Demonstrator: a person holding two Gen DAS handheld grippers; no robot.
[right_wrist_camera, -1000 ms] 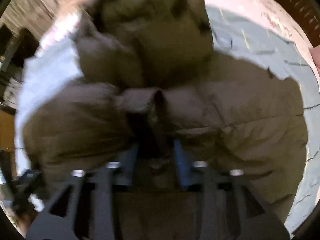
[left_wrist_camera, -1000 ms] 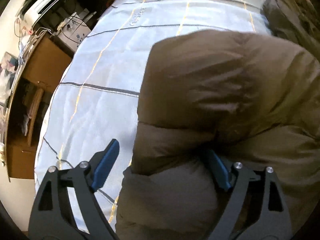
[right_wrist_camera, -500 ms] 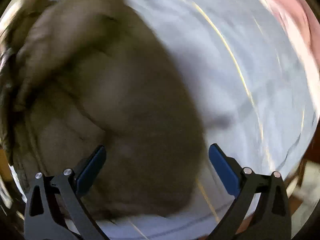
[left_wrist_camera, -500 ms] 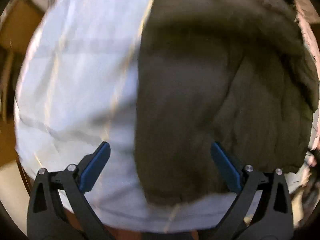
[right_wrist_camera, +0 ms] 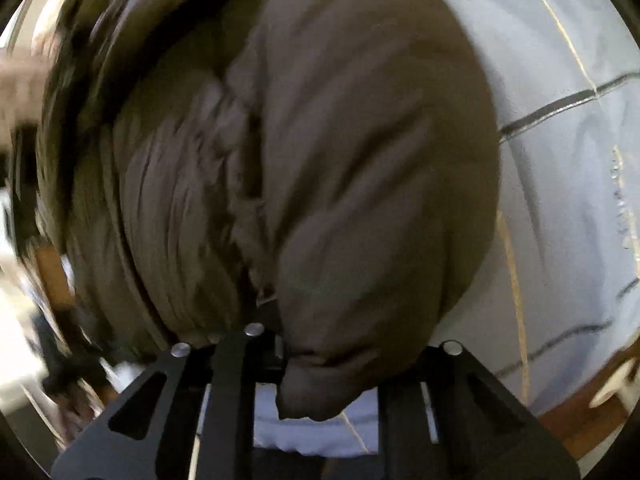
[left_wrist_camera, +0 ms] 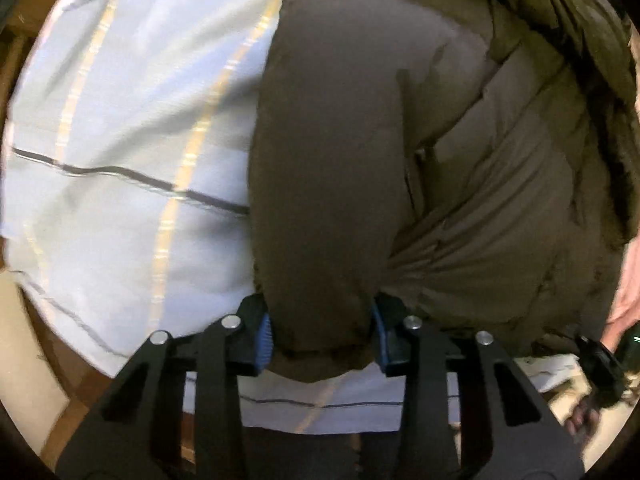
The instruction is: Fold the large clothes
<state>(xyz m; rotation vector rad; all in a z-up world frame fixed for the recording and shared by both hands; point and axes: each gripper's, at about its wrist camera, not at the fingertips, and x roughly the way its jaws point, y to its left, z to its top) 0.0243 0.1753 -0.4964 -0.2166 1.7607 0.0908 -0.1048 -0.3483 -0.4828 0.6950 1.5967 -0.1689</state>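
Bedsheet (left_wrist_camera: 120, 120), pale blue with dark and yellow stripes, fills the left of my left view. Beside it lies the brown puffy jacket (left_wrist_camera: 340, 160), spread over the bed. My left gripper (left_wrist_camera: 322, 338) has its jaws closing on a padded edge of that jacket, blue pads (left_wrist_camera: 264, 338) pressed against the fabric on both sides. In my right view, my right gripper (right_wrist_camera: 332, 354) closes its jaws narrowly on another bunched fold of the jacket, the sheet showing at right.
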